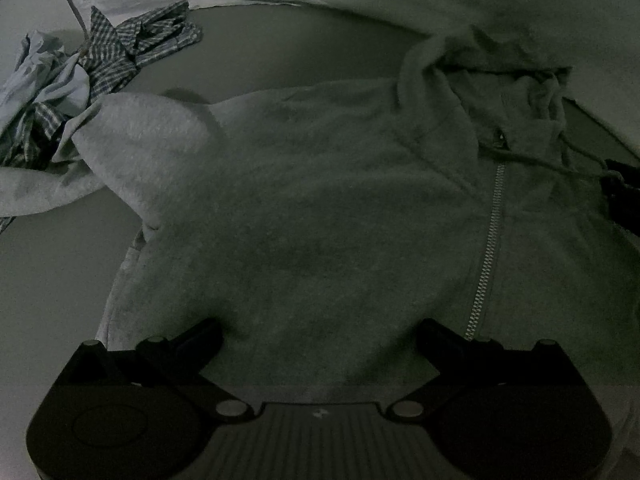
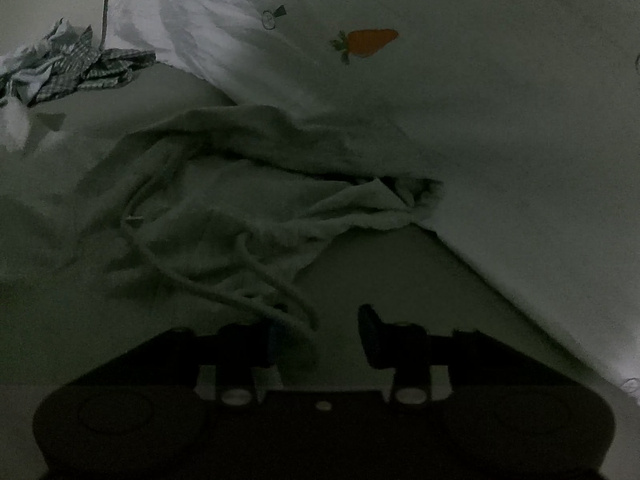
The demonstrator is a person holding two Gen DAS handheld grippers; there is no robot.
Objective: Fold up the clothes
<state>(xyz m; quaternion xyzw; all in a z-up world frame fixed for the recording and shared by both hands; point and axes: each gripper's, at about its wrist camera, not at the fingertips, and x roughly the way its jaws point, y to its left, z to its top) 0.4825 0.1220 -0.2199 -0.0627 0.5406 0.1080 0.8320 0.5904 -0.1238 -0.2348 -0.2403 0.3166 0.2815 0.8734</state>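
Two grippers are working the grey hoodie lying flat beside the checked shirt — left gripper spread wide over its hem, right gripper standing slightly parted beside the drawstring — so tucking cords inward first should keep folds neat.

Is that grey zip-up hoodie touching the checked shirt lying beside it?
Touching. In the left wrist view the hoodie's sleeve lies over the edge of the crumpled checked shirt, with no gap showing between them.
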